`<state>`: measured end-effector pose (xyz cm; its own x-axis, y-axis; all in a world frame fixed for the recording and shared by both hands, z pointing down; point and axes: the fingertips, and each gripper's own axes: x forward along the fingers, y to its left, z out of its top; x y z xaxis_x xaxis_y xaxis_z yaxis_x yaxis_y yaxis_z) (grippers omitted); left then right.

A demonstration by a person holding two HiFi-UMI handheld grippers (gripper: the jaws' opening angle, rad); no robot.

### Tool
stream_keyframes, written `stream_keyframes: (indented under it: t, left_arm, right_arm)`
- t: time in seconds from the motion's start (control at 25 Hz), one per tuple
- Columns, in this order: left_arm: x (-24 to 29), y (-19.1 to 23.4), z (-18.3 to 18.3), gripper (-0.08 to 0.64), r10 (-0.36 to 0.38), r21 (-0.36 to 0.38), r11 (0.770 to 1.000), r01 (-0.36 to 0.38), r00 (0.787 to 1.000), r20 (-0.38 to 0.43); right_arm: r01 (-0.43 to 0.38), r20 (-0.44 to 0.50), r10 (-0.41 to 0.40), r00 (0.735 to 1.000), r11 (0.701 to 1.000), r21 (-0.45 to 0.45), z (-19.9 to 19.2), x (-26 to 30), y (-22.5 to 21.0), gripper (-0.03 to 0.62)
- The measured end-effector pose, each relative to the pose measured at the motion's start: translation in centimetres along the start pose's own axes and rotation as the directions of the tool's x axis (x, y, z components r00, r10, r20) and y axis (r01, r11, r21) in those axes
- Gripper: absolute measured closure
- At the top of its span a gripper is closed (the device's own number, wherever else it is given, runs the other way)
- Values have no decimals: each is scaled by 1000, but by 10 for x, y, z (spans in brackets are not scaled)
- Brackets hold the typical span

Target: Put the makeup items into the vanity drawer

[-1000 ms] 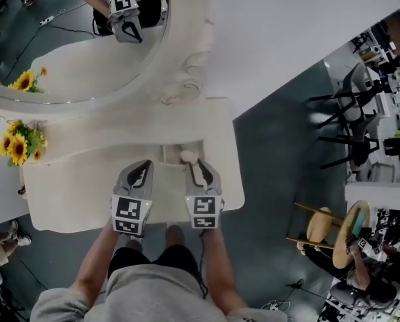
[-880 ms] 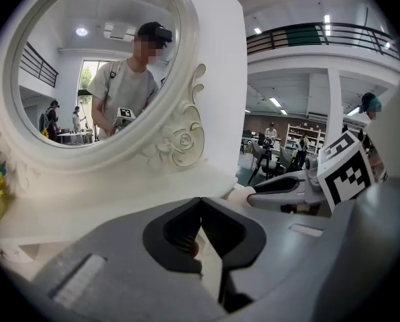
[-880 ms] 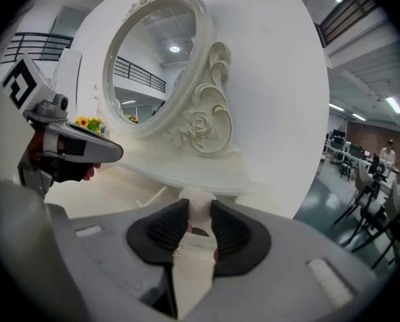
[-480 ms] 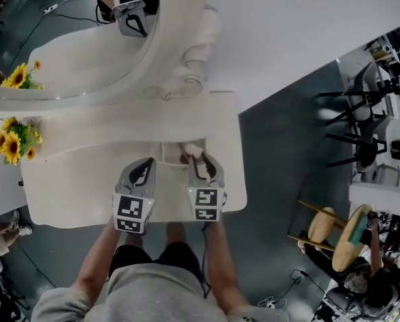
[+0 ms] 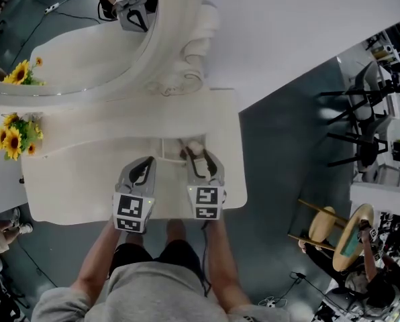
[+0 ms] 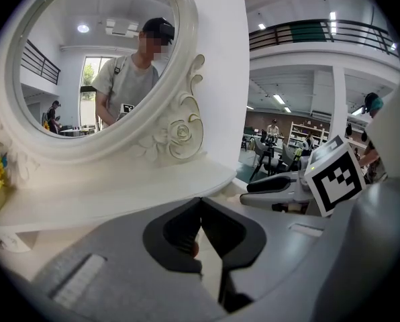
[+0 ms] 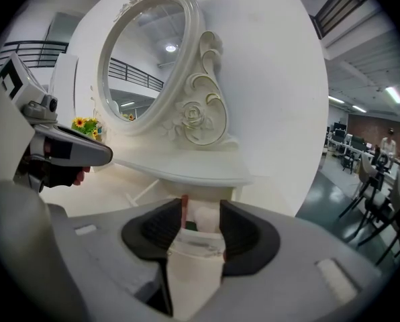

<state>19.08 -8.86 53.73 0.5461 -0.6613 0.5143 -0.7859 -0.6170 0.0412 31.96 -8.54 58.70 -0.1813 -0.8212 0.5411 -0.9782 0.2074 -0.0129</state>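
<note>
right gripper (image 5: 194,155) jaws just popped wide, loose around a pale rounded makeup item (image 5: 195,146) sitting in the open vanity drawer (image 5: 171,150), too roundish to tell its long axis, left gripper (image 5: 145,162) pinched closed on nothing

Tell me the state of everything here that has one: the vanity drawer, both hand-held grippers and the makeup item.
vanity drawer: pulled open.
left hand-held gripper: jaws together.
right hand-held gripper: jaws apart, just been opening; the pale makeup item sits between them, not pressed.
pale makeup item: lying in the drawer.
</note>
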Motion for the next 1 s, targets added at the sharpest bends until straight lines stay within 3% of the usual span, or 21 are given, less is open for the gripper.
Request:
stream_keyframes:
  t: [0.52,1.0]
  left_arm:
    - [-56,24,43,549,74,25,997,-78,991,116]
    - [-152,68,82,549,201,11,977,-211,946,255]
  right_arm:
    - [-29,144,34,989,999,-35,68,-42,36,418]
    - [-76,317,118,941,987,-142,154,-98,124,521]
